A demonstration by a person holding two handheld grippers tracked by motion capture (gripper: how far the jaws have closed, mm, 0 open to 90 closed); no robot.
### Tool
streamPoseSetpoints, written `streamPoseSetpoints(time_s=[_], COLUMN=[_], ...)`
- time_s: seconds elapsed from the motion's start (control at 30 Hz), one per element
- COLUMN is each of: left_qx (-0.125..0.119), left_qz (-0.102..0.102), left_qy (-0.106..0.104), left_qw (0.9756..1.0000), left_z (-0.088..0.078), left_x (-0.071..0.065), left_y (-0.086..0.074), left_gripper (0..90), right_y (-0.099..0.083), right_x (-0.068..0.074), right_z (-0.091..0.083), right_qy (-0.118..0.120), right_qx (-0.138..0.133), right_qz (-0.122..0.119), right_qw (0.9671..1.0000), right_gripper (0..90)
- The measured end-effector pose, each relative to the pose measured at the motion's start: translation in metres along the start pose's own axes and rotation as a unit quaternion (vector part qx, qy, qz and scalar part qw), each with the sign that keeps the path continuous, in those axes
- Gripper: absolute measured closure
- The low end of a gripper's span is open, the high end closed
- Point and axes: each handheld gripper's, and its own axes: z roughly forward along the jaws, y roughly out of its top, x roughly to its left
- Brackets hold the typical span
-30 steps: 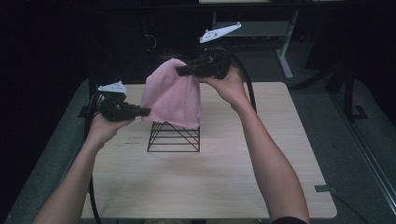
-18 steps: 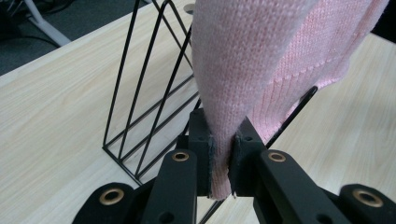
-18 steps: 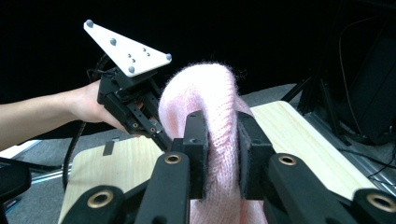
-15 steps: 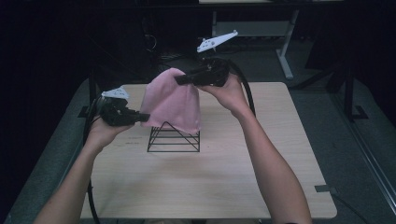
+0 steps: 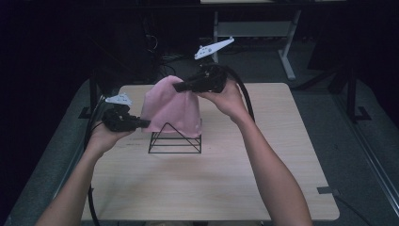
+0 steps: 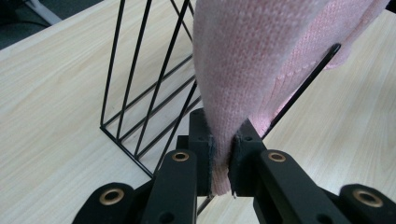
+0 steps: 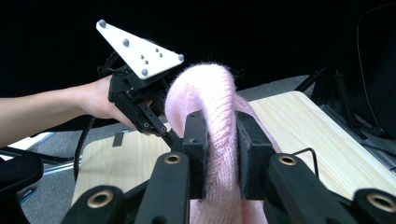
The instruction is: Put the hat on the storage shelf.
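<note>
A pink knitted cloth point(image 5: 171, 106) hangs over a black wire stand point(image 5: 175, 141) in the middle of the table. My left gripper point(image 5: 143, 123) is shut on the cloth's lower left edge; in the left gripper view the pink knit point(image 6: 243, 79) is pinched between the pads, with the wire stand point(image 6: 144, 93) just behind. My right gripper point(image 5: 178, 87) is shut on the cloth's top and holds it raised. In the right gripper view the knit point(image 7: 212, 98) bulges between the jaws, and the left gripper point(image 7: 166, 133) with its white plate shows beyond.
The light wooden table point(image 5: 211, 183) has bare room in front of and to the right of the stand. A desk frame point(image 5: 282, 42) stands on the dark floor behind. Black cables trail from both grippers.
The right gripper has lifted slightly with the top of the cloth, stretching it taller over the stand. The left gripper has hardly moved.
</note>
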Motion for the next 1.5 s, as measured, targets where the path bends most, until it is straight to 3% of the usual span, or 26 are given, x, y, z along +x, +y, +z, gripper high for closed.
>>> streamPoseSetpoints(time_s=[0.37, 0.7, 1.5], left_qx=[0.02, 0.02, 0.059], left_qz=[0.007, -0.004, 0.013], left_qy=[0.005, 0.005, 0.014], left_qw=[0.9998, 0.9998, 0.9981], left_z=[0.007, 0.011, 0.029], left_x=[0.001, 0.002, 0.002], left_y=[-0.007, -0.019, -0.037], left_gripper=[81.2, 81.2, 80.9], right_y=[-0.009, -0.016, -0.035], right_x=[0.0, 0.002, 0.001], right_z=[0.008, 0.014, 0.031], right_qy=[0.007, 0.01, 0.03], right_qx=[0.01, 0.022, 0.041], right_qz=[0.006, 0.012, 0.034], right_qw=[0.9999, 0.9996, 0.9981], right_gripper=[75.9, 75.8, 74.8])
